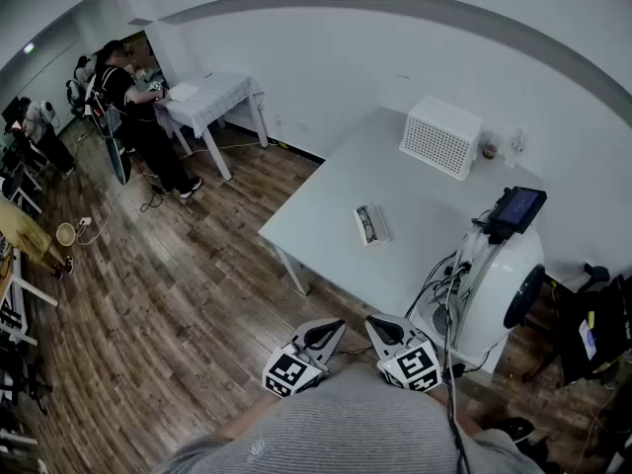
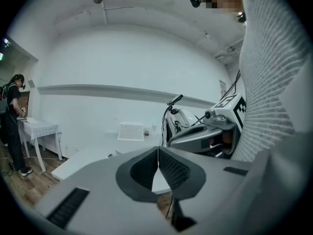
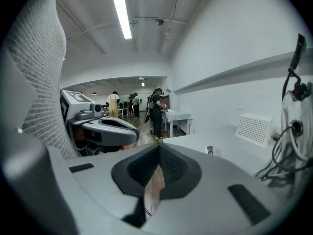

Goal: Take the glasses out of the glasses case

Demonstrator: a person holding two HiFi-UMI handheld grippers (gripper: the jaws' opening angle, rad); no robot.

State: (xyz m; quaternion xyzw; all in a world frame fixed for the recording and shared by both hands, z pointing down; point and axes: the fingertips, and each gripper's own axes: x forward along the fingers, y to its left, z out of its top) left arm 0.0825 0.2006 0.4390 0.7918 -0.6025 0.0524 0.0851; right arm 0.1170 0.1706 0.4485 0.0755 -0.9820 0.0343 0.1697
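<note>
The glasses case (image 1: pixel 370 224) lies by itself near the middle of the white table (image 1: pixel 326 205), lid side up; whether glasses are inside is hidden. It shows as a small shape (image 3: pixel 210 150) in the right gripper view. Both grippers hang close to my body, well short of the table's near edge. My left gripper (image 1: pixel 332 328) is shut, its ribbed pads (image 2: pixel 171 168) meeting with nothing between them. My right gripper (image 1: pixel 381 326) is also shut and empty, its pads (image 3: pixel 168 165) touching at the tip. The two grippers sit side by side, tips angled towards each other.
A white perforated box (image 1: pixel 441 134) stands at the table's far end with small bottles (image 1: pixel 499 148) beside it. A white machine with a screen (image 1: pixel 499 279) and cables stands right of my right gripper. People stand at a second table (image 1: pixel 212 97) far left, across wooden floor.
</note>
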